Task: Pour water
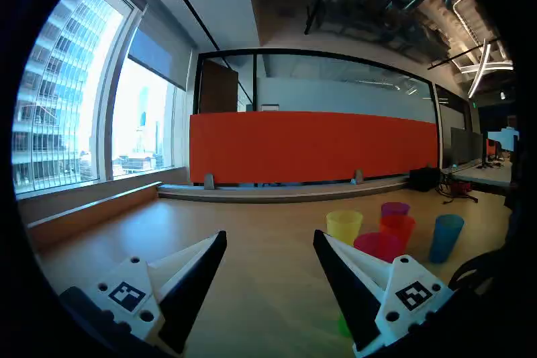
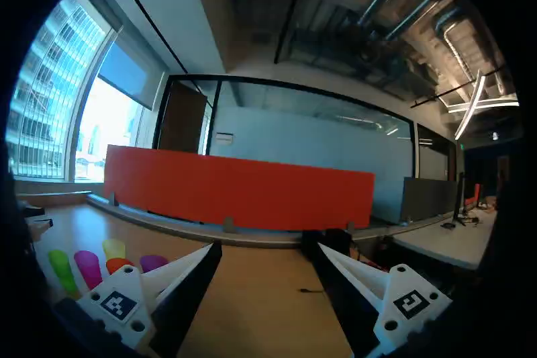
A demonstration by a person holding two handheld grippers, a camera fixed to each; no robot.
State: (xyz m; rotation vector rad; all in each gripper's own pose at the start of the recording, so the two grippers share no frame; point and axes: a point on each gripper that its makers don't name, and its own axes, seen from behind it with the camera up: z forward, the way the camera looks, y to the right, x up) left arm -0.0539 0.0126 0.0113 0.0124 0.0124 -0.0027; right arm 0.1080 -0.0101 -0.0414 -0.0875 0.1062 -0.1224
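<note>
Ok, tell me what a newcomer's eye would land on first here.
The long orange divider panel across the far edge of the wooden table grabs attention first. Next, the cluster of coloured cups standing right of centre in the left gripper view, with the bright window at far left. Both the left gripper and right gripper are open, holding nothing.
</note>
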